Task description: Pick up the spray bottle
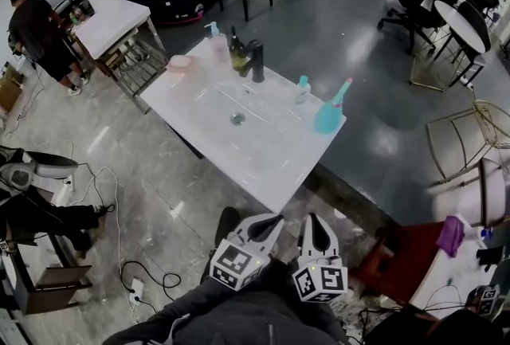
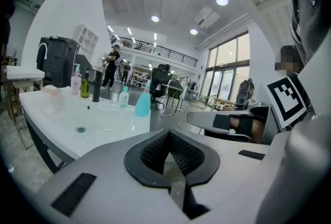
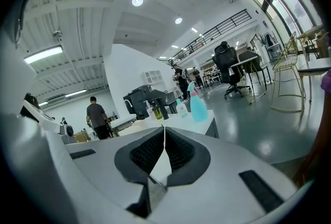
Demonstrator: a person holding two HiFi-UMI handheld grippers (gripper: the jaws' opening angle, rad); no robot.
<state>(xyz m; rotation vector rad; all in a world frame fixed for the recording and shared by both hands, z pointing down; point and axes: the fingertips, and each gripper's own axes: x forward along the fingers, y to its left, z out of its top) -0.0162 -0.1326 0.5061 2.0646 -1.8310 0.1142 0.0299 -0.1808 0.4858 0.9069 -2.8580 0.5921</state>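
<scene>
The spray bottle (image 1: 329, 114) is teal with a pink nozzle and stands upright at the near right corner of the white sink counter (image 1: 263, 168). It also shows in the left gripper view as the teal spray bottle (image 2: 143, 102) and in the right gripper view as the spray bottle (image 3: 198, 105). My left gripper (image 1: 273, 219) and right gripper (image 1: 313, 218) sit side by side low in the head view, well short of the counter. Both point toward the counter. The left gripper (image 2: 168, 134) has its jaws together with nothing in them, and so does the right gripper (image 3: 163, 127).
On the counter stand a small clear bottle (image 1: 302, 88), a black faucet (image 1: 256, 60), a green bottle (image 1: 237, 55), a pink dispenser (image 1: 215, 41) and a pink soap dish (image 1: 180, 62). A gold wire chair (image 1: 470, 136) stands at right. A person (image 1: 40, 33) stands at far left. Cables (image 1: 143, 272) lie on the floor.
</scene>
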